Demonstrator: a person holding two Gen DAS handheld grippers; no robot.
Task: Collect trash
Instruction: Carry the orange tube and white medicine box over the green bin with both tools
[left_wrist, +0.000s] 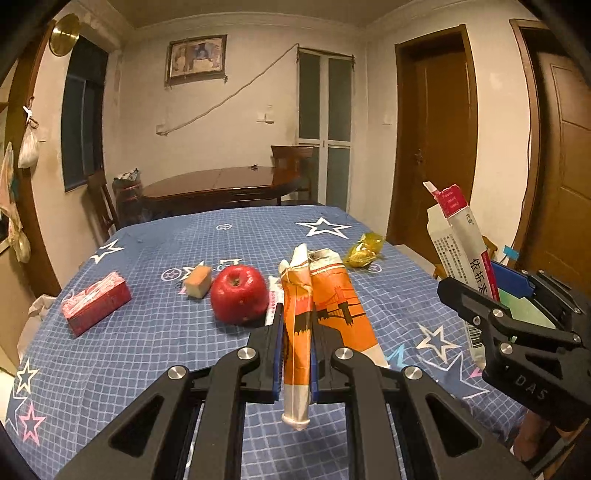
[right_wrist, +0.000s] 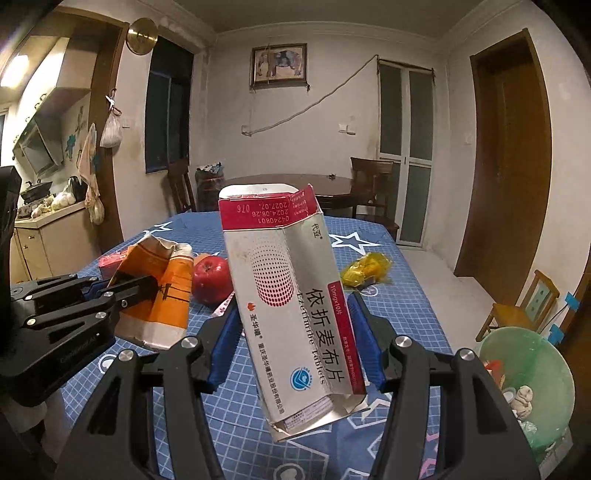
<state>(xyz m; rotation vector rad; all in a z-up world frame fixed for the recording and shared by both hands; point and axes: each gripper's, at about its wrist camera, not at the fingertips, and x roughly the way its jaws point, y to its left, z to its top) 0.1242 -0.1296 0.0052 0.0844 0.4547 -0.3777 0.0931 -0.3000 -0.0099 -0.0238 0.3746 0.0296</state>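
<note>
Left gripper clamped on a flattened orange wrapper, lifted above the blue star-print tablecloth; right gripper clamped on a torn medicine box; green bin at far right.

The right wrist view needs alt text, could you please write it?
The right claw grips a torn medicine box above a blue star-patterned tablecloth. At left, the left claw holds an orange wrapper; an apple lies behind.
</note>
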